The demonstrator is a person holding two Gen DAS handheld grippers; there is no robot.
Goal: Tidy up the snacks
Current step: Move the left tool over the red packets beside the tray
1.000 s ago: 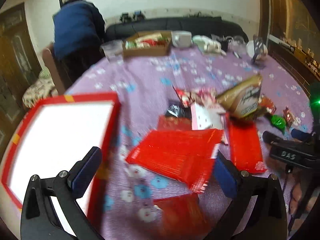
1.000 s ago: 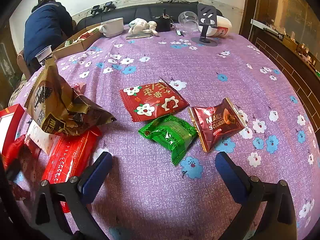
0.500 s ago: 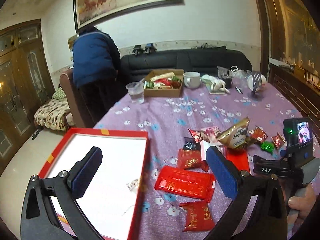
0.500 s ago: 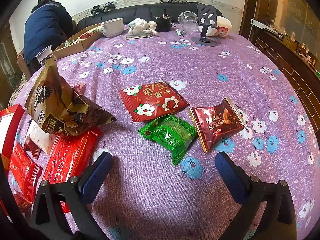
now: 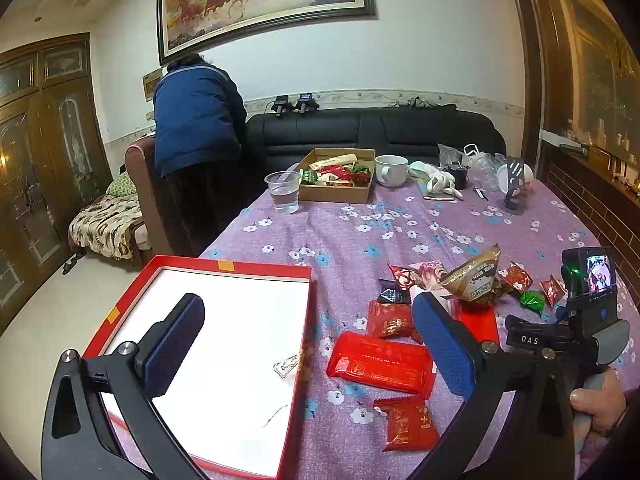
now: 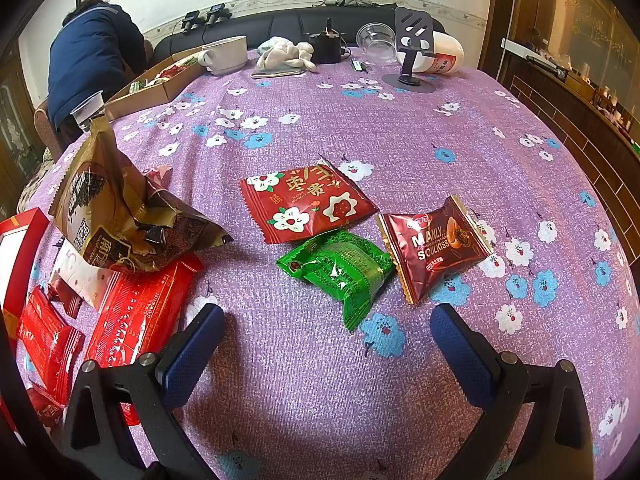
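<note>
My left gripper [image 5: 308, 324] is open and empty, raised above the right rim of a red box [image 5: 298, 360] with a white inside. Right of the box lie a long red packet [image 5: 380, 362], two small red packets [image 5: 408, 424] and a brown bag [image 5: 476, 278]. My right gripper [image 6: 326, 330] is open and empty, low over the purple flowered cloth. Just ahead of it lie a green packet [image 6: 340, 268], a dark red Manly Soulkiss packet [image 6: 436, 246] and a red flowered packet [image 6: 308, 204]. The brown bag [image 6: 116, 216] and red packets [image 6: 136, 316] lie to its left.
At the far end of the table stand a cardboard box of snacks [image 5: 338, 176], a plastic cup of water [image 5: 284, 192], a white mug [image 5: 390, 170] and a phone stand [image 5: 514, 188]. A person in a blue jacket [image 5: 196, 128] bends at the far left corner. The right gripper's handle [image 5: 576, 340] is at my right.
My left gripper has risen and pulled back from close over the red packets, so the whole table and room now show. The right gripper has not moved.
</note>
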